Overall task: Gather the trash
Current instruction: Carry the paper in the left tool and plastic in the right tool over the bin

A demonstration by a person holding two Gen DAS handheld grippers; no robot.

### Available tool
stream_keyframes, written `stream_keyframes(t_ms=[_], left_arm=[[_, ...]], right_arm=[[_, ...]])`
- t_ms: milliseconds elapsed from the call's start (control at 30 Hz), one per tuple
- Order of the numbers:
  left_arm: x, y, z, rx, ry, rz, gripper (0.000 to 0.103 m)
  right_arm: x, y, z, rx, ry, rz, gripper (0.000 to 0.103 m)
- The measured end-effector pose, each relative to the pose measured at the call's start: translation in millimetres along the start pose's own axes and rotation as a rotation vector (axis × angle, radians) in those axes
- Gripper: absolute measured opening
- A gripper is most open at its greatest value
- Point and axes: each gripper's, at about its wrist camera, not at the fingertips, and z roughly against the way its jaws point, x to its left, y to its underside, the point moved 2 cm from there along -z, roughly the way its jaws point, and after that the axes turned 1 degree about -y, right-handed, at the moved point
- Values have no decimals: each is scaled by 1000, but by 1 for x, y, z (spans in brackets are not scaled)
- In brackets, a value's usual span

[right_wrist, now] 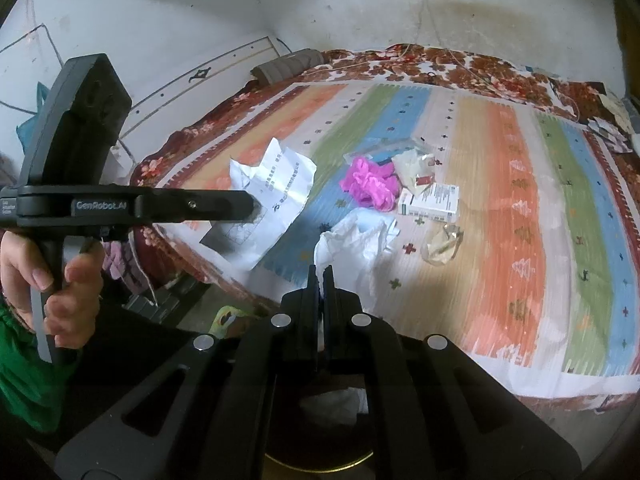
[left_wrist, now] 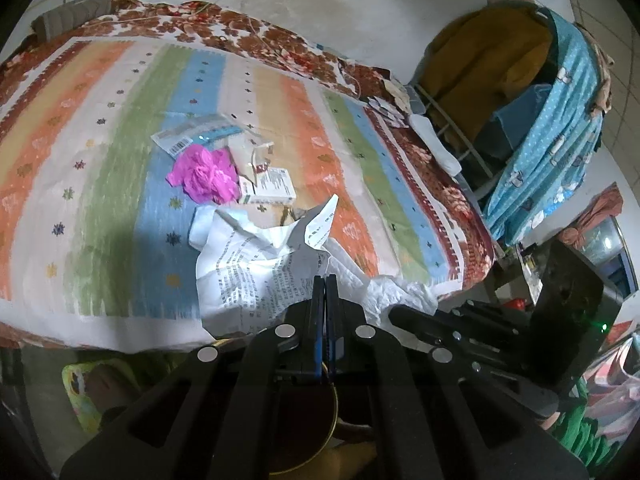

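Evidently, the left gripper (left_wrist: 325,280) pinched the printed paper sheet (right_wrist: 272,196) at its fingertips, and the right gripper (right_wrist: 320,271) pinched the white tissue (right_wrist: 352,240), each lifted for removal; the pink wad (right_wrist: 370,186) and small box (right_wrist: 430,200) lay beyond on the striped blanket (right_wrist: 520,240).

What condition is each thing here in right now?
Printed paper: crumpled, pinched in the left fingers.
White tissue: crumpled, apparently pinched in the right fingers.
Pink bag: bunched up, lying on the blanket.
Small box: lying flat on the blanket.
Clear wrapper: crumpled, lying loose.
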Motion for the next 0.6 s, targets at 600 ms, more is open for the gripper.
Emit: stream_keyframes(t_ms=[600], left_arm=[[-7,59,3,28,-26,12,0]], right_arm=[[21,59,-1,79,-3,13,1]])
